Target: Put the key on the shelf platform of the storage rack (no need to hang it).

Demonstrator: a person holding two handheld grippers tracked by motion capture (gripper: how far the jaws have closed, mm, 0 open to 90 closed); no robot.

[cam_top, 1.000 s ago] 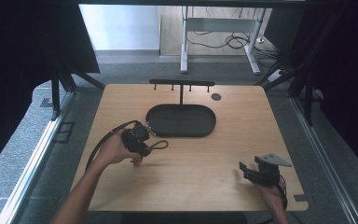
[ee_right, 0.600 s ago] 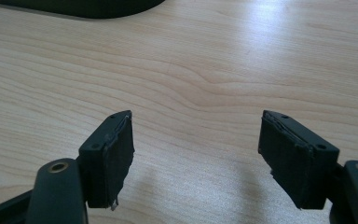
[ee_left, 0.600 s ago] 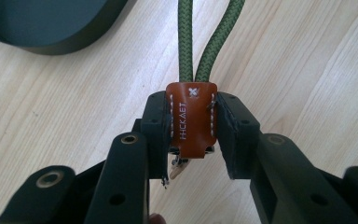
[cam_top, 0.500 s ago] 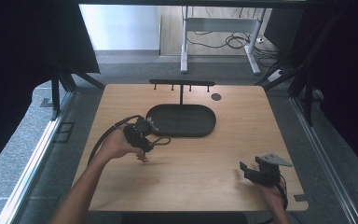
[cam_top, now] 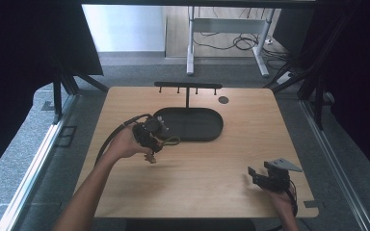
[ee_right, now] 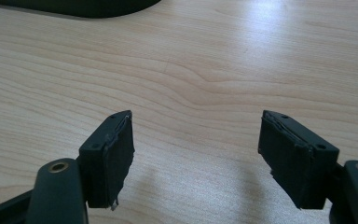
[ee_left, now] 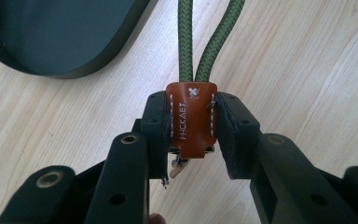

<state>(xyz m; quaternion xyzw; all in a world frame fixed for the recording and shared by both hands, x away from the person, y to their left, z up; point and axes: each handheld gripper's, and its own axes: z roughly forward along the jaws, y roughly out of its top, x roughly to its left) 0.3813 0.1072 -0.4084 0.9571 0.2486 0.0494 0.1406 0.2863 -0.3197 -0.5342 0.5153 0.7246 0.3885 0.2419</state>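
- Left gripper (ee_left: 193, 128) clamped on brown leather tab (ee_left: 192, 119) of green cord (ee_left: 205, 42); pads pressing both tab edges, stitching and stamped lettering facing camera.
- Compared with a second earlier in high view: left gripper (cam_top: 150, 136) shifted right and toward dark tray (cam_top: 207, 130), cord loop (cam_top: 170, 141) carried along and lifted off table (cam_top: 212, 187).
- Judged meaning: pick-up done, carry to tray or to hook rack (cam_top: 188, 86) behind it under way; hanging or placing not yet done.
- Cord now just beside tray's near left rim, loop trailing toward tray.
- Right gripper (ee_right: 196, 154) spread wide, nothing between, resting near table's right front corner; unchanged.
- Materials: cord braided, round, supple; tab smooth leather, folded, white-stitched; small metal bit below tab, unclear.
- Tray oval, matte, low rim (ee_left: 98, 65); table pale wood grain.
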